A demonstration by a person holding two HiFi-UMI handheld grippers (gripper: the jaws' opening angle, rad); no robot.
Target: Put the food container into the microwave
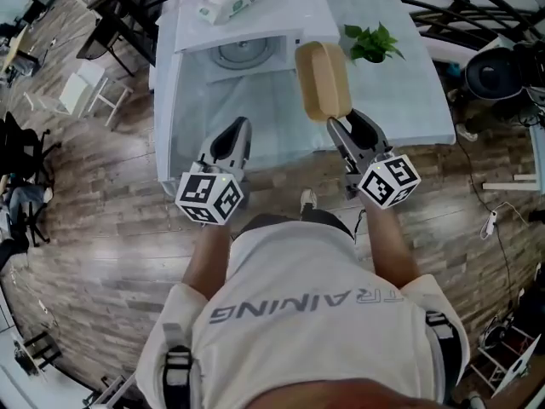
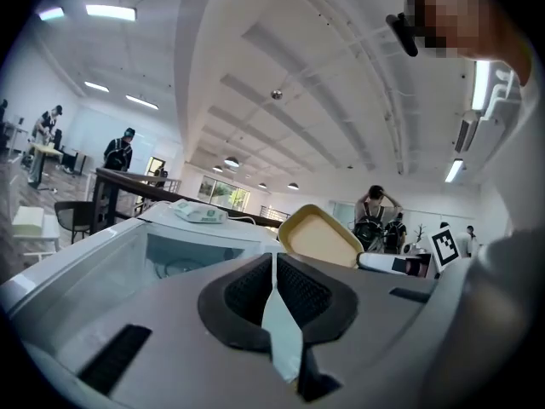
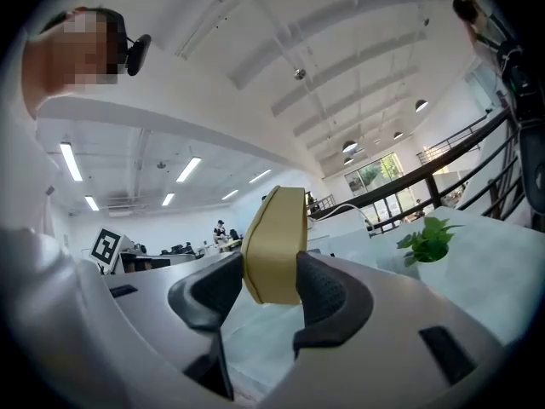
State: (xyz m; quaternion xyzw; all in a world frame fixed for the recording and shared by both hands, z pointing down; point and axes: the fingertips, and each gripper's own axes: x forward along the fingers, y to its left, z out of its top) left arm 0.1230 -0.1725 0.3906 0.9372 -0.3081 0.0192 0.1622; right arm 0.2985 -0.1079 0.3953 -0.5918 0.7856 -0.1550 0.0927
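Left gripper [image 1: 238,129] at 7 o'clock is clenched, empty, parked clear. Right gripper [image 1: 345,120] at 5 clamps the food container [image 1: 322,79] by its near end, prob. to feed it into the open microwave [image 1: 289,11] at 12.

The only readable print is "TRAINING", upside down, across the person's shirt [image 1: 306,305].

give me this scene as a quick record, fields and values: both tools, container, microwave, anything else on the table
left tool: shut, empty, in front of the microwave
right tool: shut on one end of the food container
food container: tan, in the air, not yet inside
microwave: open, turntable visible
on microwave: wipes pack
table: small green plant right of the microwave
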